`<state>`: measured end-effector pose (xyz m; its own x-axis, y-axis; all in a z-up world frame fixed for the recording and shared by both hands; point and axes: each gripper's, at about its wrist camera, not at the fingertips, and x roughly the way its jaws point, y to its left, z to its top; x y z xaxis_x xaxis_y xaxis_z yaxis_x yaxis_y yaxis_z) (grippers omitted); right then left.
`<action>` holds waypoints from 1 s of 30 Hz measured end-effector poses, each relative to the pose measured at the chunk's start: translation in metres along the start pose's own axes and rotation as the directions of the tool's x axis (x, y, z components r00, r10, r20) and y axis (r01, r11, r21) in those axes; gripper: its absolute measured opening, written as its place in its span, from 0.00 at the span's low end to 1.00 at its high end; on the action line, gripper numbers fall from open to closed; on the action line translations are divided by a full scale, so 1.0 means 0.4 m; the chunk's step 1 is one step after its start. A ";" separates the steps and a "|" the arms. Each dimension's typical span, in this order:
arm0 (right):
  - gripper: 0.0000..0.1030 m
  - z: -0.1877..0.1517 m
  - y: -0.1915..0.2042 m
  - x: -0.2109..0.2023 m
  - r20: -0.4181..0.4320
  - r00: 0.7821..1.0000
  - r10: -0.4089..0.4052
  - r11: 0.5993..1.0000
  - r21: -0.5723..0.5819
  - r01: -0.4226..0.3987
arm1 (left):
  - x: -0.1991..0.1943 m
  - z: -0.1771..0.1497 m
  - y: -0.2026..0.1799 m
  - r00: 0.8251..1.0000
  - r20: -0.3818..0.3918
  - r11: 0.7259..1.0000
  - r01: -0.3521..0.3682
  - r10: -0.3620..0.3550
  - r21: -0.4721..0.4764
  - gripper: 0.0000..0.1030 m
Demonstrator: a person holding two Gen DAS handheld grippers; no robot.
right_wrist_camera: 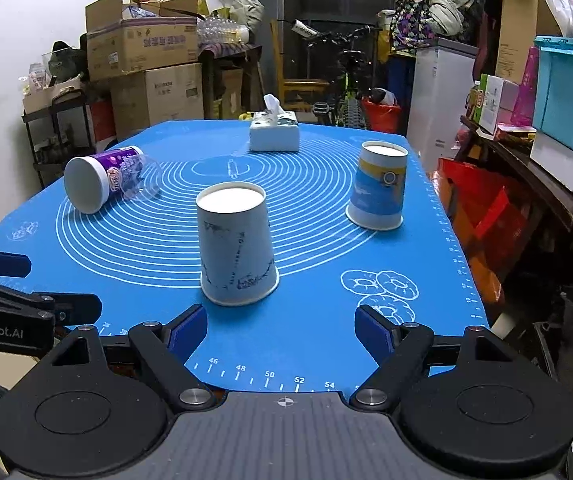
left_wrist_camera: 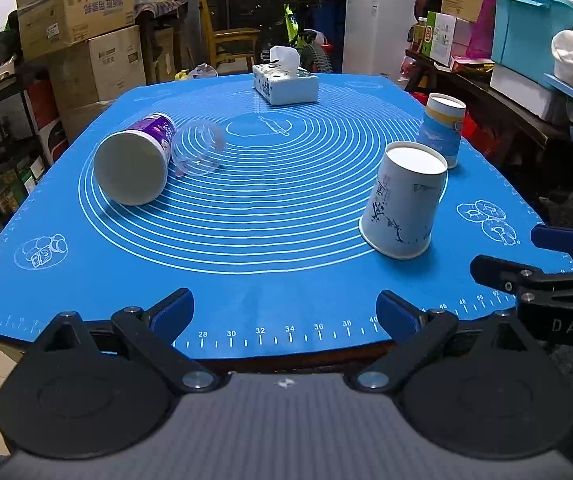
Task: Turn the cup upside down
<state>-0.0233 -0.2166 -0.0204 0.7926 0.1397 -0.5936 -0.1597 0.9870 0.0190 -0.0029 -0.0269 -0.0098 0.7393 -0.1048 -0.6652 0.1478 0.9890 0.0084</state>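
A white paper cup with ink drawing stands upside down on the blue mat, base up. A blue and yellow paper cup also stands upside down further back right. A purple cup with a clear dome lid lies on its side at the left. My left gripper is open and empty at the mat's front edge. My right gripper is open and empty, just in front of the white cup; it also shows in the left wrist view.
A tissue box sits at the mat's far edge. Cardboard boxes and a shelf stand left. A bicycle and white cabinet stand behind. Storage bins and a dark bench line the right side.
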 end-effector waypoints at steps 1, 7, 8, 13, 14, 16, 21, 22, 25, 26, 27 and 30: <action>0.81 0.000 -0.001 0.001 -0.002 1.000 0.002 1.000 0.001 -0.002 | 0.000 -0.001 -0.001 1.000 -0.001 1.000 0.000 0.000 0.000 0.94; 0.81 -0.005 0.004 0.002 -0.008 1.000 0.001 1.000 0.000 -0.001 | -0.005 -0.004 -0.004 1.000 0.002 1.000 -0.004 0.004 -0.001 0.94; 0.81 -0.006 0.004 0.003 -0.009 1.000 0.002 1.000 0.002 -0.002 | -0.006 -0.003 -0.002 1.000 0.003 1.000 -0.006 0.006 -0.001 0.94; 0.81 -0.010 0.001 0.006 -0.017 1.000 0.004 1.000 0.013 -0.004 | -0.011 -0.002 -0.006 1.000 0.011 1.000 -0.011 0.011 0.009 0.94; 0.81 -0.011 -0.001 0.007 -0.020 1.000 0.003 1.000 0.017 -0.003 | -0.012 -0.001 -0.007 1.000 0.012 1.000 -0.012 0.012 0.010 0.94; 0.81 -0.009 -0.005 0.009 -0.026 1.000 0.005 1.000 0.028 -0.005 | -0.012 0.000 -0.007 1.000 0.013 1.000 -0.014 0.014 0.010 0.94; 0.81 -0.007 -0.011 0.012 -0.031 1.000 0.003 0.999 0.036 -0.002 | -0.010 0.000 -0.010 1.000 0.006 1.000 -0.014 0.014 0.018 0.94; 0.81 -0.008 -0.011 0.012 -0.031 1.000 0.003 0.999 0.036 -0.002 | -0.010 0.000 -0.011 1.000 0.005 1.000 -0.014 0.014 0.020 0.94; 0.81 -0.007 -0.011 0.013 -0.030 1.000 0.003 0.999 0.035 -0.002 | -0.010 -0.001 -0.013 1.000 0.002 1.000 -0.015 0.015 0.024 0.94; 0.81 -0.008 -0.011 0.012 -0.031 1.000 0.003 0.999 0.036 -0.002 | -0.010 -0.001 -0.014 1.000 0.003 1.000 -0.015 0.015 0.027 0.94; 0.81 -0.008 -0.011 0.012 -0.030 1.000 0.004 0.999 0.037 -0.003 | -0.010 -0.001 -0.016 1.000 0.003 0.999 -0.017 0.017 0.029 0.94; 0.81 -0.008 -0.011 0.012 -0.031 1.000 0.003 0.999 0.037 -0.002 | -0.011 0.000 -0.019 1.000 0.005 0.999 -0.018 0.017 0.031 0.94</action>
<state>-0.0207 -0.2205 -0.0258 0.7738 0.1401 -0.6178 -0.1391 0.9890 0.0500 -0.0073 -0.0338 -0.0067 0.7451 -0.0881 -0.6611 0.1552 0.9869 0.0433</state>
